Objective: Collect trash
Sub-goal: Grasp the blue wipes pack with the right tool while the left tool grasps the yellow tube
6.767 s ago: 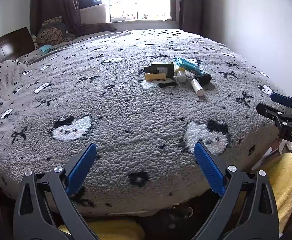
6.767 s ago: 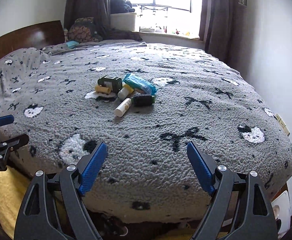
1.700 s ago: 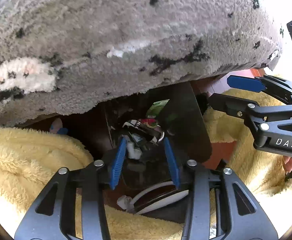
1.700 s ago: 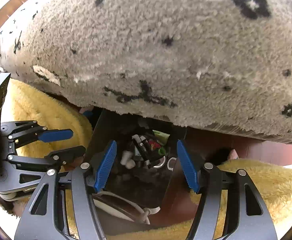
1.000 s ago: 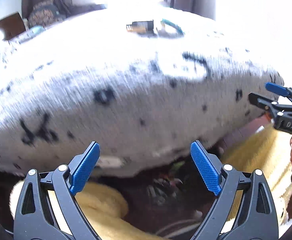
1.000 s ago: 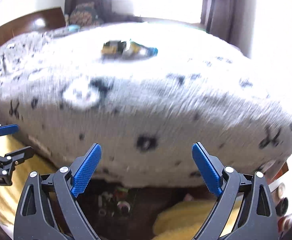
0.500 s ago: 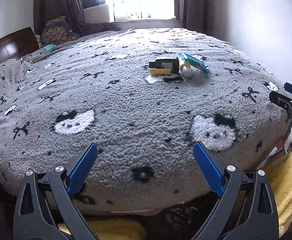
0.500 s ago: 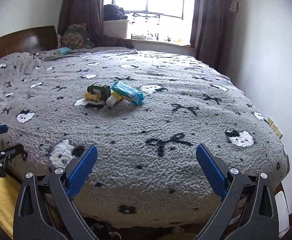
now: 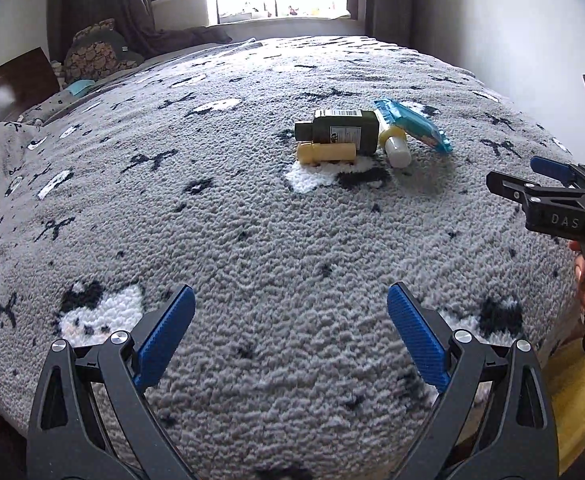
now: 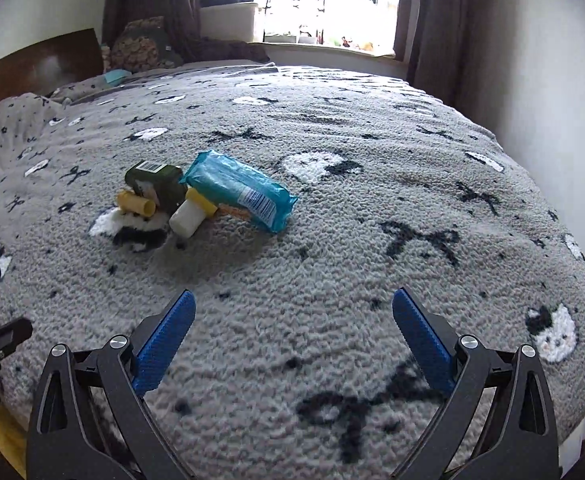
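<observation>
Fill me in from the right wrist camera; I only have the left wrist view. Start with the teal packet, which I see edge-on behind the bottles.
Observer: The teal packet lies with its broad printed face up and a barcode at its near end.
Operator: Check beneath it.
Observer: Something orange peeks out under its near edge; I cannot tell what it is.
Operator: Report the right gripper.
Observer: The right gripper has just been opening its jaws. They stand wide, with only the blanket between them.
</observation>
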{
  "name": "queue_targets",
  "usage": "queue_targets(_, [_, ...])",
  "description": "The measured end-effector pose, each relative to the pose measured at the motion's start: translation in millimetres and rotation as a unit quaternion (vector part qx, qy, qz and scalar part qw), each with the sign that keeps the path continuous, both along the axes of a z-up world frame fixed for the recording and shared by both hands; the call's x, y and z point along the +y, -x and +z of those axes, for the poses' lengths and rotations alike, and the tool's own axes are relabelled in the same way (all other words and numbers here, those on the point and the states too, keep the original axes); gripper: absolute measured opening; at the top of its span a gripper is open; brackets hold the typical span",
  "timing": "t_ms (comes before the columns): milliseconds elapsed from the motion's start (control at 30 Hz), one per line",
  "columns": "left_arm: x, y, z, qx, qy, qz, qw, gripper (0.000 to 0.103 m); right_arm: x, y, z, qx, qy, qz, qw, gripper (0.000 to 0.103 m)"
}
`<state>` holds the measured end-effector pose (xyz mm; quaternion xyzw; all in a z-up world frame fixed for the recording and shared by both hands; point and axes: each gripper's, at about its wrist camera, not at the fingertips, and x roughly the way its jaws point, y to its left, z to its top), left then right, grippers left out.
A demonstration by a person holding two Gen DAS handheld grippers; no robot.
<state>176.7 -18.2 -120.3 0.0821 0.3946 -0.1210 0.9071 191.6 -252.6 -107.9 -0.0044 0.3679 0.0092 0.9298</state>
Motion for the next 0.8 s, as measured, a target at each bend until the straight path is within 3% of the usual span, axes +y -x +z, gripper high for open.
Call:
queue_targets(533, [-15, -77, 0, 0.024, 0.018, 0.003, 0.9996, 0.092, 34, -95, -11, 0.019, 0.058, 0.054, 0.997, 0.097])
queue_targets(567, [-17, -80, 0, 0.025, 0.017, 0.003, 0.9995, 0.092, 35, -98, -12, 0.023, 0.054, 0.065, 0.996, 0.088])
queue_targets(600, [-19, -83, 0, 0.026, 0.016, 0.002, 0.9995, 0.092, 36, -100, -14, 0.031, 0.050, 0.075, 0.995, 0.068])
queue_targets(633, [-21, -86, -1, 0.026, 0.014, 0.001, 0.9996, 0.092, 37, -103, -16, 0.038, 0.049, 0.079, 0.995, 0.062])
queue_targets(667, [-22, -90, -1, 0.025, 0.014, 0.000, 0.9996, 0.092, 38, -105, -19, 0.044, 0.047, 0.085, 0.994, 0.048])
queue_targets(733, [-25, -98, -1, 0.026, 0.015, 0.002, 0.9995, 0.092, 40, -105, -21, 0.048, 0.040, 0.098, 0.993, 0.037])
queue_targets(800, [-28, -106, -3, 0.029, 0.019, 0.004, 0.9994, 0.092, 41, -102, -20, 0.046, 0.033, 0.108, 0.993, 0.018])
